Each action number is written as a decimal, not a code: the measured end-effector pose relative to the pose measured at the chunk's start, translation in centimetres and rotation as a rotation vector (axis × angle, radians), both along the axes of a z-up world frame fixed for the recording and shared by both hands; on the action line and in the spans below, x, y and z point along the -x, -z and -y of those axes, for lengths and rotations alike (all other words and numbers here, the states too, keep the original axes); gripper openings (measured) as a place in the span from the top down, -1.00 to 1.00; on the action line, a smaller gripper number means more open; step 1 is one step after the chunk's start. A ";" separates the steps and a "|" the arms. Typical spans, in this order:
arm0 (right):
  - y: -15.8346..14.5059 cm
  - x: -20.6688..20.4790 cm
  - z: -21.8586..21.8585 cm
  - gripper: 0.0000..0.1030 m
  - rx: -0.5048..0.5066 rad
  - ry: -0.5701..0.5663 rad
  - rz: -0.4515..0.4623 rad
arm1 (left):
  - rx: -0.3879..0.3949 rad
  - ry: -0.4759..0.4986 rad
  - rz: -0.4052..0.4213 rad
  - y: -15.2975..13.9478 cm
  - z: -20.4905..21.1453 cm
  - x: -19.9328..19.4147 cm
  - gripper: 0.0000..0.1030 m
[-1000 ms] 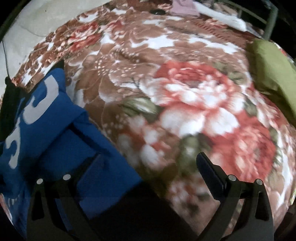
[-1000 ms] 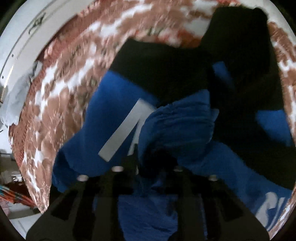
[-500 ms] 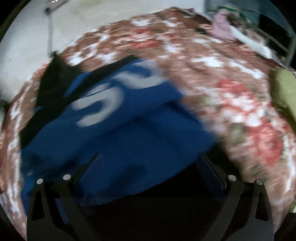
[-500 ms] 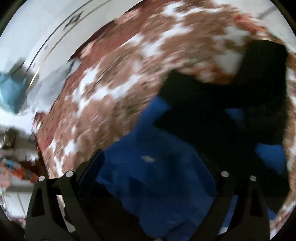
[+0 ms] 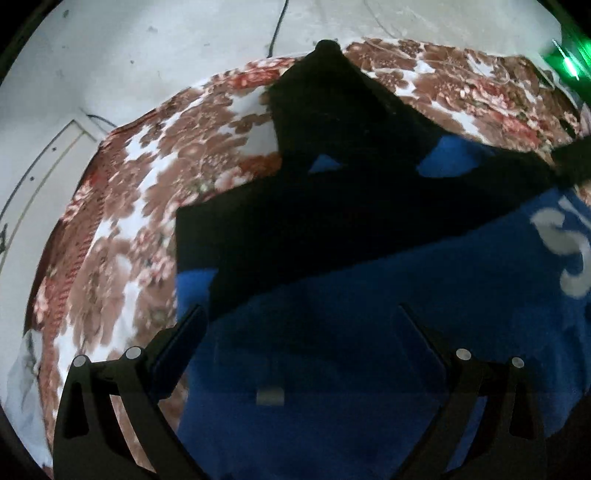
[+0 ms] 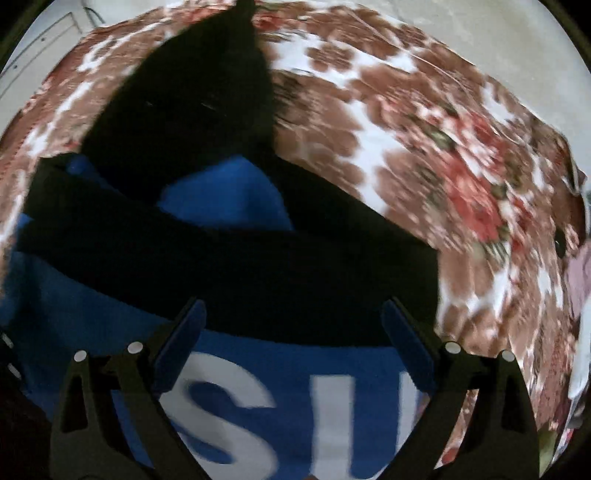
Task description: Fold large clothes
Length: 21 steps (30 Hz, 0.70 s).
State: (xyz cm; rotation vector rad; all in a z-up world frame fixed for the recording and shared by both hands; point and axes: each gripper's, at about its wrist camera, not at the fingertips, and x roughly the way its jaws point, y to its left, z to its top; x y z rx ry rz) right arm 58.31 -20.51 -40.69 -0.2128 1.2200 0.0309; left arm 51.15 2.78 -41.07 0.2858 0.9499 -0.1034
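The left gripper (image 5: 301, 325) is hovering with its fingers (image 5: 184, 332) spread wide apart, nothing between them, pointing down over the blue body of the garment (image 5: 369, 350). The right gripper (image 6: 291, 321) is doing the same: its fingers (image 6: 183, 332) are standing well apart and holding nothing, poised above the white lettering (image 6: 236, 417) printed on the blue cloth.

The garment is a large blue top with black sleeves or panels, and it is lying spread on the bed, on a floral blanket (image 5: 122, 221) of brown, red and white. In the left wrist view the black part (image 5: 332, 192) is running across the middle, with a black point reaching toward the bed's far edge and touching the line where the blanket meets the pale wall (image 5: 147, 55). The blue cloth is filling the near side of the bed below both grippers. In the right wrist view the black band (image 6: 258, 266) is crossing just beyond the fingertips, with a blue patch showing above it.

The lettering is cut off at the frame edges, so I cannot read the whole word. How the black pieces join the blue body is hard to make out; they are too dark. The blanket is blurring at the right. A green light (image 5: 570, 59) is glowing at the far right corner, and a dark cable (image 5: 277, 26) is hanging down the wall.
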 end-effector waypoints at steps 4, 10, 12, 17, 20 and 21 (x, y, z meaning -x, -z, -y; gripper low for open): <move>2.1 1.8 1.0 -0.84 0.038 -0.006 0.020 | -0.013 0.017 -0.069 2.5 1.4 -1.5 -0.89; 4.9 3.9 4.1 -0.90 0.056 -0.014 0.038 | -0.037 0.015 -0.107 6.4 -0.8 -0.4 -0.92; 4.9 4.0 4.7 -0.90 0.068 -0.029 0.041 | -0.041 0.013 -0.115 6.2 -1.4 -0.2 -0.92; 3.3 3.9 6.9 -0.90 0.035 0.012 0.013 | -0.016 -0.080 -0.151 4.2 -3.8 -0.4 -0.89; 0.7 3.2 7.3 -0.90 0.016 -0.005 0.066 | 0.061 -0.089 -0.117 1.1 -4.7 -0.8 -0.89; 0.0 2.6 7.3 -0.90 0.005 -0.002 0.079 | 0.085 -0.091 -0.109 0.2 -4.7 -1.3 -0.89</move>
